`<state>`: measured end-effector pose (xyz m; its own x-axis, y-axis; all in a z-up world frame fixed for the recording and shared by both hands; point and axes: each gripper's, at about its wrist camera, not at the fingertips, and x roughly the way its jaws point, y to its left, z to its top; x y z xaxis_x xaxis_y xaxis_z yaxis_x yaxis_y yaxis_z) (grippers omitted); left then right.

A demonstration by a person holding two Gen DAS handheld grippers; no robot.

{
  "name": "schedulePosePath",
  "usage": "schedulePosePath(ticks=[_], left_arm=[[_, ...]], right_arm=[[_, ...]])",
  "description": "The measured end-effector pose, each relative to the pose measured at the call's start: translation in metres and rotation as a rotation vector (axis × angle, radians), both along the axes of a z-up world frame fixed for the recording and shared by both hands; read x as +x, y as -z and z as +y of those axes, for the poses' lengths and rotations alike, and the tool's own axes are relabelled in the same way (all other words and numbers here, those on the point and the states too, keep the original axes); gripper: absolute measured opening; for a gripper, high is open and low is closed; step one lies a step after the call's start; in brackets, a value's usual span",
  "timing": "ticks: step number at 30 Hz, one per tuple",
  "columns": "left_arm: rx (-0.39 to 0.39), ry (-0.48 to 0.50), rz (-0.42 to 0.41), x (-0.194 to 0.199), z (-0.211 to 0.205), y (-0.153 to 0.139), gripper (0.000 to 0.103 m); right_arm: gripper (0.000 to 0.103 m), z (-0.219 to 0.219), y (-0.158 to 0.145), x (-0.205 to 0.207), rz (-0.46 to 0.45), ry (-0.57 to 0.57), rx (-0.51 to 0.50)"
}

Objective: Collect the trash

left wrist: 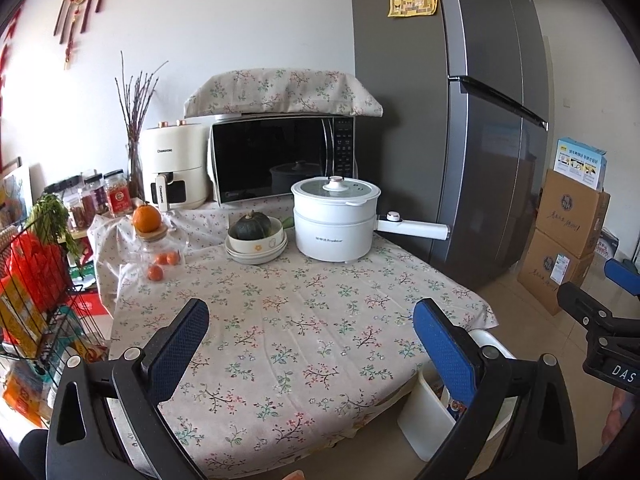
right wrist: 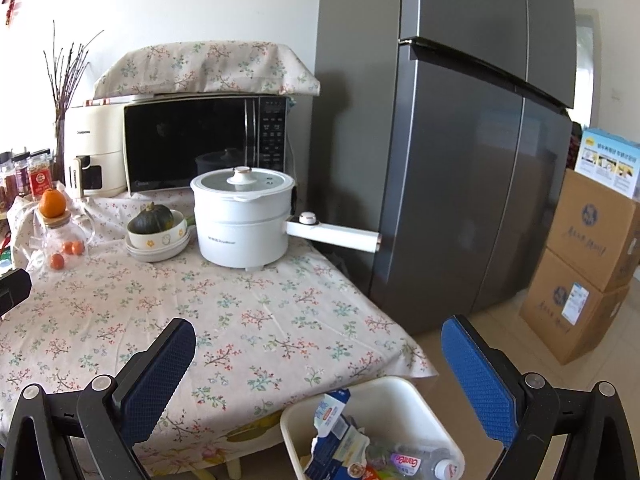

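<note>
A white trash bin (right wrist: 404, 396) stands on the floor at the table's right front corner. It holds trash: a blue and white carton (right wrist: 332, 420), a clear plastic bottle (right wrist: 416, 462) and wrappers. The bin also shows in the left wrist view (left wrist: 424, 420), partly behind the right finger. My left gripper (left wrist: 312, 324) is open and empty above the floral tablecloth (left wrist: 304, 320). My right gripper (right wrist: 320, 352) is open and empty above the table's front right corner and the bin. The right gripper shows at the right edge of the left wrist view (left wrist: 600, 320).
A white electric pot (left wrist: 336, 220) with a long handle, stacked bowls with a green squash (left wrist: 256, 236), a glass jar with oranges (left wrist: 156, 252), a microwave (left wrist: 280, 156) and an air fryer (left wrist: 172, 168) stand at the back. A grey fridge (left wrist: 460, 120) and cardboard boxes (right wrist: 588, 264) stand right; a wire rack (left wrist: 36, 292) left.
</note>
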<state>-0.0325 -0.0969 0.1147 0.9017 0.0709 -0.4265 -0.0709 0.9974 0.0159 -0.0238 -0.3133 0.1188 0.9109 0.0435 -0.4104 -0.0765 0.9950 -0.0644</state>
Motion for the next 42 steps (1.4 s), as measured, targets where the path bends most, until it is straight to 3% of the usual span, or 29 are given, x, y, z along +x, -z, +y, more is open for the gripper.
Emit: schedulePosePath(ticks=[42], left_arm=[[0.0,0.045,0.022,0.016,-0.008,0.012,0.103]], right_arm=[[0.101,-0.007,0.005,0.009,0.024,0.03,0.0]])
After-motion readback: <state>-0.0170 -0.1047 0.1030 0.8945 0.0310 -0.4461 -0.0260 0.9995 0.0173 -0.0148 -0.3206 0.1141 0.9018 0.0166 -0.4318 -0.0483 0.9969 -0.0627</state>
